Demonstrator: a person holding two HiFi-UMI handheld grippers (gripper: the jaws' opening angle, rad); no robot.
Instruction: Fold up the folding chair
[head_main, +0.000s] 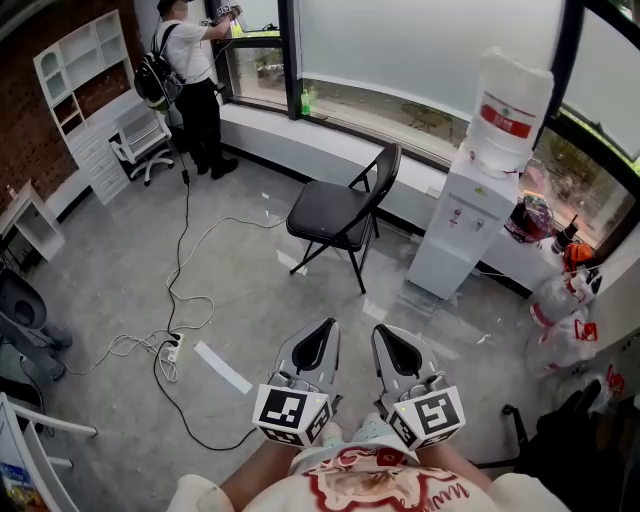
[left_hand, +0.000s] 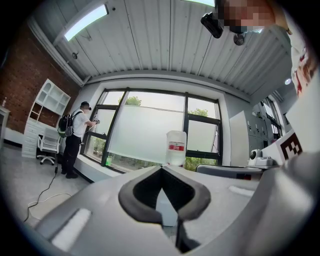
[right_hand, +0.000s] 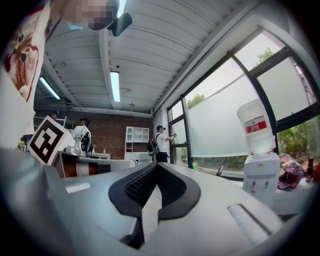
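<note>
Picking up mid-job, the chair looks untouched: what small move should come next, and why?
Probably carry both grippers forward toward the black metal folding chair. It stands unfolded by the window, apart from the left gripper and the right gripper, whose jaws are shut and empty, so nothing can be gripped yet.

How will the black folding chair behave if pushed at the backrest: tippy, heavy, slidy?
The folding chair likely skates or tips: thin tube legs on a smooth-looking floor. Probably light for its size, given the slim frame. Open now, its seat may pivot when lifted.
</note>
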